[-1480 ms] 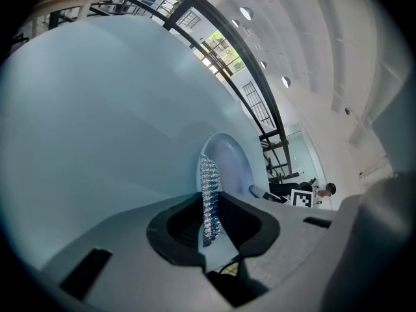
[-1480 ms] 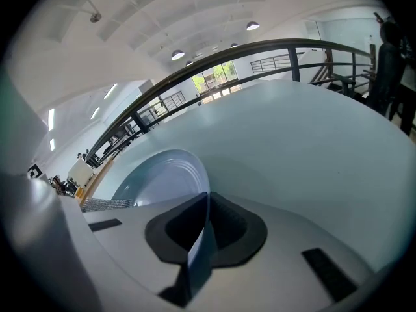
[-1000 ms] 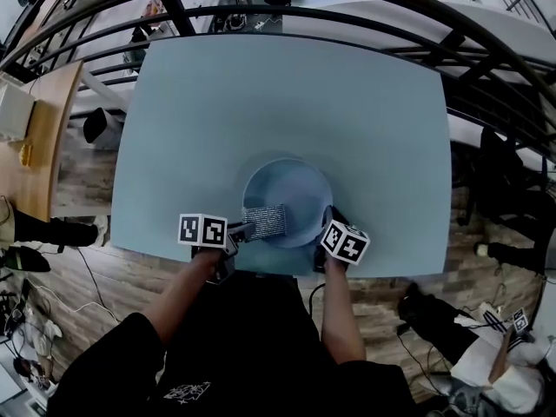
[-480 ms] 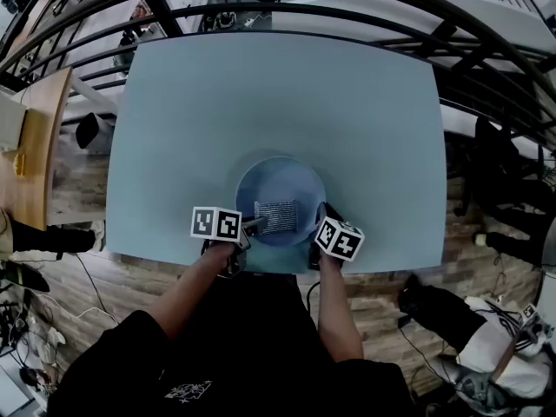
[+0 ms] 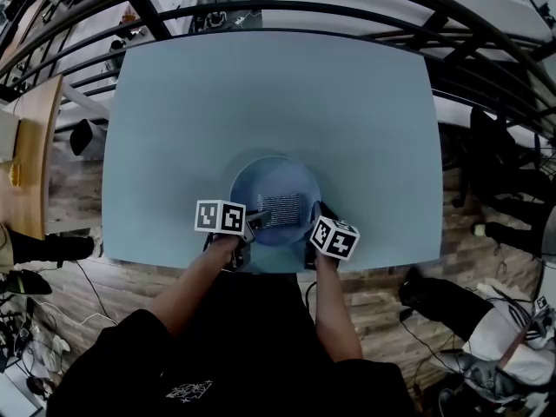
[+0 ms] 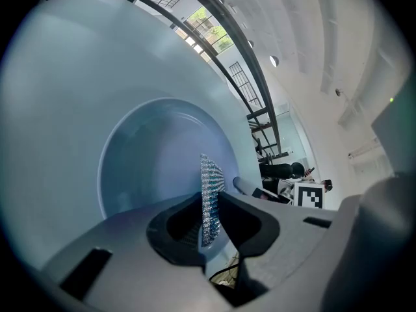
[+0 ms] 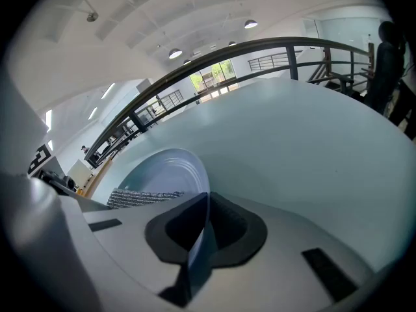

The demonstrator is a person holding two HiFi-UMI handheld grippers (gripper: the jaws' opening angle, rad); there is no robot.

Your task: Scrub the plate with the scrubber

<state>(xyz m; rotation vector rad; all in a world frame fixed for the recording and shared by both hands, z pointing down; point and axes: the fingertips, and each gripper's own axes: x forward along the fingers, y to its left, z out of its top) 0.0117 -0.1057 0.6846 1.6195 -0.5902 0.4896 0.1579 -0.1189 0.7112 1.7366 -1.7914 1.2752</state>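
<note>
A light blue plate [image 5: 276,181] lies near the front edge of the pale blue table [image 5: 261,85]. My left gripper [image 5: 252,221] is shut on a flat silvery mesh scrubber [image 5: 280,207] that lies on the plate's near half. In the left gripper view the scrubber [image 6: 209,187] stands edge-on between the jaws, over the plate [image 6: 143,155]. My right gripper [image 5: 316,218] is shut on the plate's right rim; in the right gripper view the rim [image 7: 203,223] runs between the jaws, with the scrubber [image 7: 143,197] to the left on the plate [image 7: 166,171].
A dark curved railing [image 5: 287,7] runs round the table's far side. The floor below is wooden [image 5: 52,189], with bags and cables [image 5: 469,320] on the right. The person's arms and dark top [image 5: 243,337] fill the bottom of the head view.
My left gripper has slid the scrubber to the right across the plate. The right gripper has kept its hold on the rim.
</note>
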